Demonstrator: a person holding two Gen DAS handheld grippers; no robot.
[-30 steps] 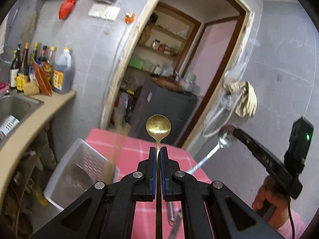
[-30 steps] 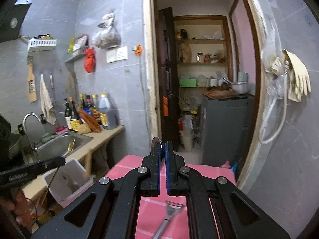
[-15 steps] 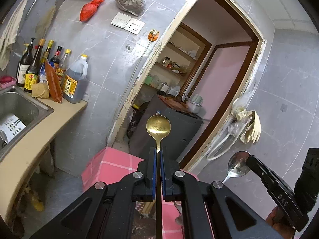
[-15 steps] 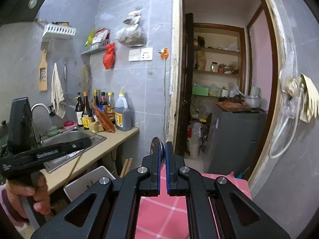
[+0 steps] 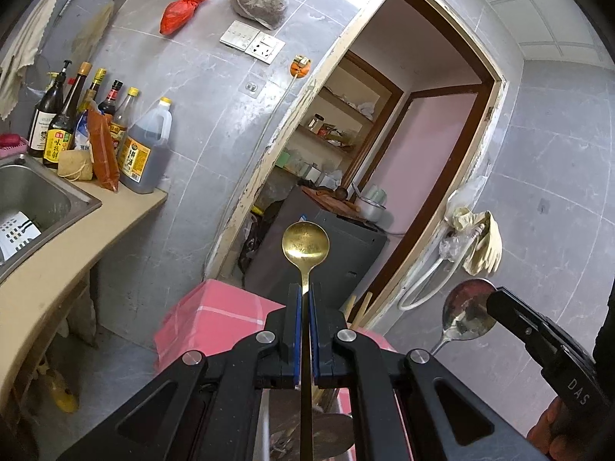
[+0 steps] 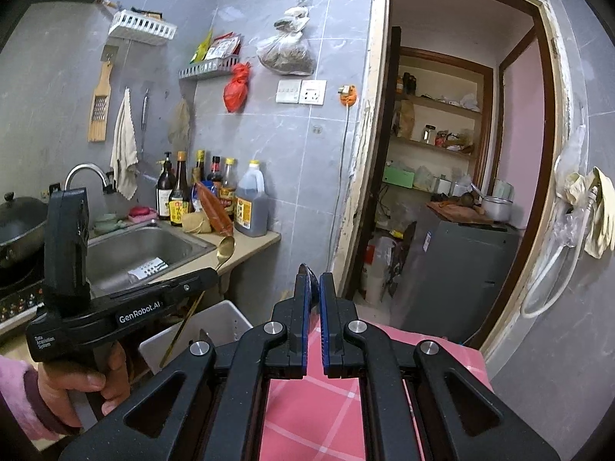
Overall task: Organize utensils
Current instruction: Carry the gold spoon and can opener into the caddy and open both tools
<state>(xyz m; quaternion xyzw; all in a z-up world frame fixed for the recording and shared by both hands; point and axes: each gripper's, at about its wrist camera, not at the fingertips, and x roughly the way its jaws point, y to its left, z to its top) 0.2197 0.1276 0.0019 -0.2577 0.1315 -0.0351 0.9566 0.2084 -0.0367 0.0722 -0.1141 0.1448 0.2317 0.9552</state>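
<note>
Item 1: your left gripper (image 5: 302,295), jaws closed on the stem of the gold spoon (image 5: 305,247); the bowl stands upright just past the blue pads (image 5: 295,319), in the air above the far edge of the pink checked tablecloth (image 5: 215,315)

Item 2: your right gripper (image 6: 313,284), jaws nearly together, clamping the silver spoon (image 5: 467,313) by the edge of its bowl; the handle hangs down, and the spoon is also off the surface, beyond the cloth's right edge

Item 3: white basket (image 6: 225,322), beside the cloth's left edge, below the counter (image 6: 250,249)

Item 4: steel sink (image 6: 146,247), set into the counter, with sauce bottles (image 6: 180,192) along its back edge

Item 5: your left hand (image 6: 77,384), wrapped round the left gripper's grip
</note>
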